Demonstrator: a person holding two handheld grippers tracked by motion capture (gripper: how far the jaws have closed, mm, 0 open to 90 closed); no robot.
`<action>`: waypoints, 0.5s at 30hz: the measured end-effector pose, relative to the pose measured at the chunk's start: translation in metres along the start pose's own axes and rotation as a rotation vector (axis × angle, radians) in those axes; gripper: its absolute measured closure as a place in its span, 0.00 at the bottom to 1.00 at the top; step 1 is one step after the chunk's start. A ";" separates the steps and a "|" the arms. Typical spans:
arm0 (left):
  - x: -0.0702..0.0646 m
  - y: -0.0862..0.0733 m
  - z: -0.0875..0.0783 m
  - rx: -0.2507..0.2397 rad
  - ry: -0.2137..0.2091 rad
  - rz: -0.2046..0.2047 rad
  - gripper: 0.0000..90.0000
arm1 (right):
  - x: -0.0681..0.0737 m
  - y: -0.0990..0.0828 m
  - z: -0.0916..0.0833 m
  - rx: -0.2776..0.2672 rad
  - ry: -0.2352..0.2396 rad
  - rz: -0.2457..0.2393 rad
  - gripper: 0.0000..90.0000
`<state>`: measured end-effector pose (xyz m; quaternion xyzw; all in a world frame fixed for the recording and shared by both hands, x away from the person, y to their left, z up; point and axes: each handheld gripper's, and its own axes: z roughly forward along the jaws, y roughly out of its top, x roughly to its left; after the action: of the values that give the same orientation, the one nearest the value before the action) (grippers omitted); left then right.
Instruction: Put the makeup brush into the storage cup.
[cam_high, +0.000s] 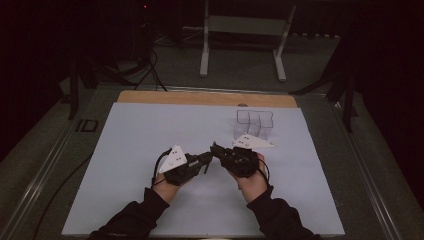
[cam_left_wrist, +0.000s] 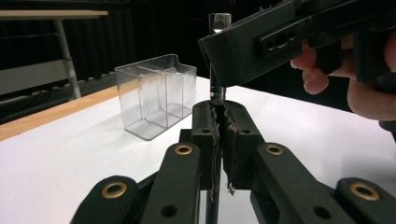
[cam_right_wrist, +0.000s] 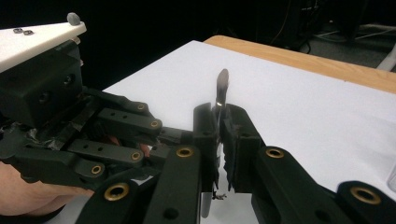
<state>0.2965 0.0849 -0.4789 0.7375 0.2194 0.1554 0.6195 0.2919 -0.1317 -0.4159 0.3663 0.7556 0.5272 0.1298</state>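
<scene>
Grippers met just before the bin (cam_high: 255, 123): left gripper (cam_high: 209, 159) and right gripper (cam_high: 216, 148) both clamped on one pen (cam_left_wrist: 218, 56), gripped at opposite ends, we judged, for uncapping it.

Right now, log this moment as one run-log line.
left claw: shut on pen | right claw: shut on pen | clear organizer: upright on table, untouched

Thin rod (cam_left_wrist: 215, 88) between both grippers: middle hidden by pads, lower end cut off, too small to identify from above. Clear box (cam_high: 254, 124) partly hidden behind right gripper's (cam_high: 216, 148) plate.
</scene>
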 end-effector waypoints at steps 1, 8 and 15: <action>0.000 0.001 0.000 0.008 0.001 -0.011 0.94 | 0.001 0.000 0.000 -0.002 -0.004 -0.012 0.94; -0.003 0.006 0.000 0.029 0.008 -0.068 0.59 | 0.000 0.005 -0.005 -0.006 -0.027 -0.059 0.94; -0.001 0.009 -0.002 0.061 0.018 -0.093 0.45 | -0.007 0.010 -0.013 -0.014 -0.035 -0.078 0.94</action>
<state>0.2954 0.0848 -0.4692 0.7436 0.2638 0.1261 0.6013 0.2934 -0.1440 -0.4028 0.3450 0.7631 0.5207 0.1659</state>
